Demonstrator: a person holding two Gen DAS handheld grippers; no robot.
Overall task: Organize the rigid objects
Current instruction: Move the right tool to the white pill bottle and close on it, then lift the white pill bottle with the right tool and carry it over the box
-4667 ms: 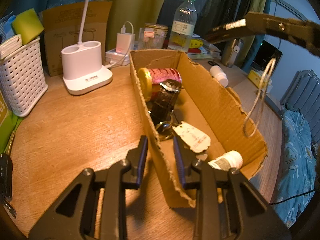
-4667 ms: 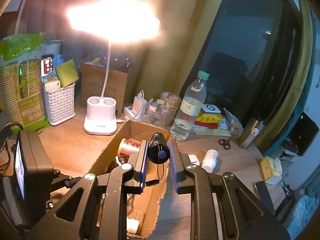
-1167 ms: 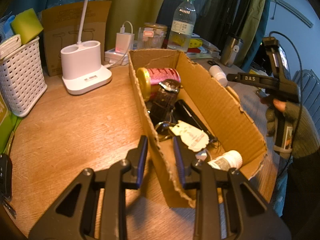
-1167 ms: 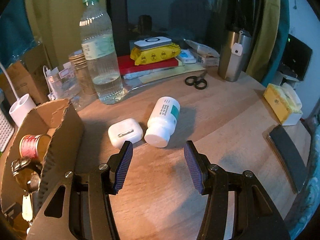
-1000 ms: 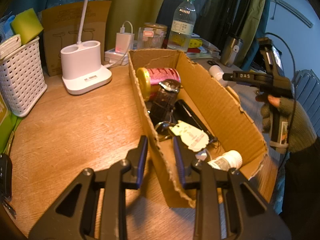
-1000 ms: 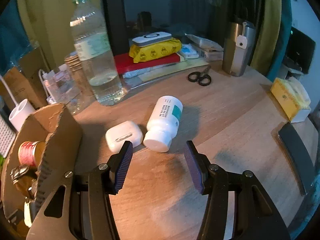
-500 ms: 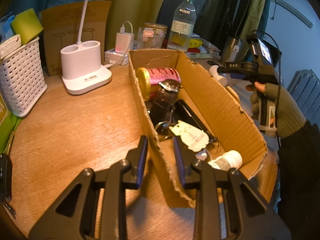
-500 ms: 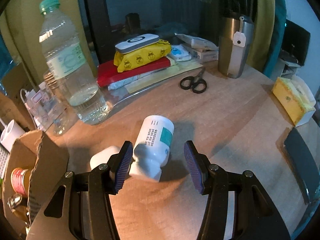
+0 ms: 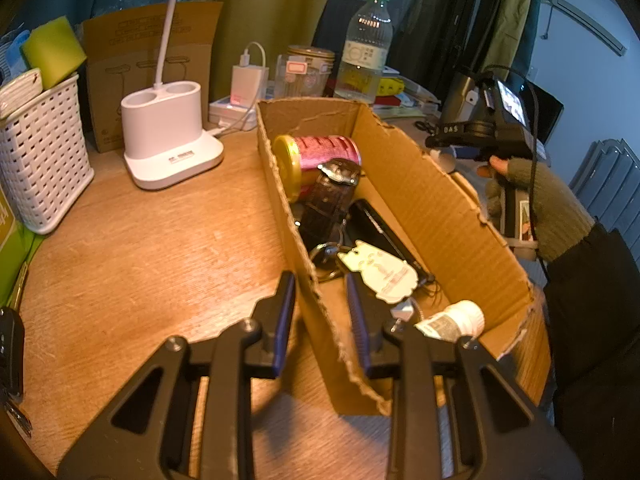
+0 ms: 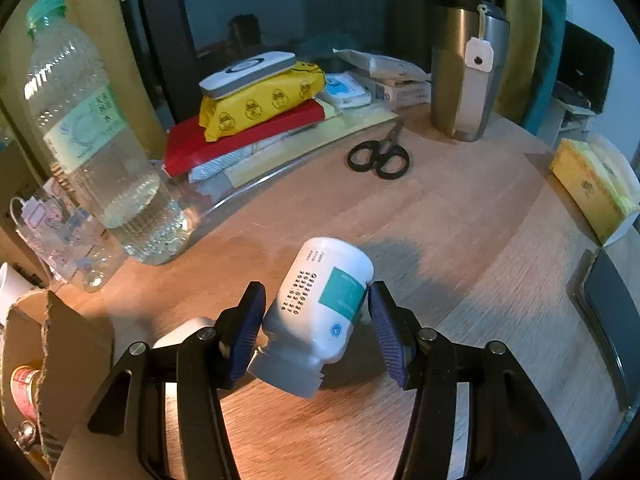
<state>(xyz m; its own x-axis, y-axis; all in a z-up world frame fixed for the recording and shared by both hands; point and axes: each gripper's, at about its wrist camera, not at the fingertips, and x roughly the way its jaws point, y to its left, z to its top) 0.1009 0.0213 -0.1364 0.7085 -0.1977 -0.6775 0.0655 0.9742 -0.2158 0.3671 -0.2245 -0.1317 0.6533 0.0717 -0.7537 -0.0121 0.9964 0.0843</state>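
Observation:
A white pill bottle (image 10: 320, 304) with a teal label lies on its side on the wooden table, cap toward me. My right gripper (image 10: 316, 300) is open and straddles it; neither pad presses on it. A white earbud case (image 10: 180, 332) peeks out behind the left finger. My left gripper (image 9: 318, 284) is shut on the near wall of the cardboard box (image 9: 440, 208). The box holds a pink can (image 9: 320, 156), a brown-strapped watch (image 9: 332, 196), a black flashlight (image 9: 380, 228), a cat-shaped keychain (image 9: 376, 272) and a small white bottle (image 9: 452, 322).
A water bottle (image 10: 92, 140), stacked packets (image 10: 260, 108), scissors (image 10: 378, 160) and a steel tumbler (image 10: 464, 76) stand beyond the pill bottle. A yellow tissue pack (image 10: 596, 188) sits right. Left of the box are a lamp base (image 9: 168, 140) and white basket (image 9: 40, 152).
My right gripper, which earlier carried the flashlight over the box, has moved forward and down over the pill bottle, which now lies between its fingers. The left gripper has kept still on the box wall.

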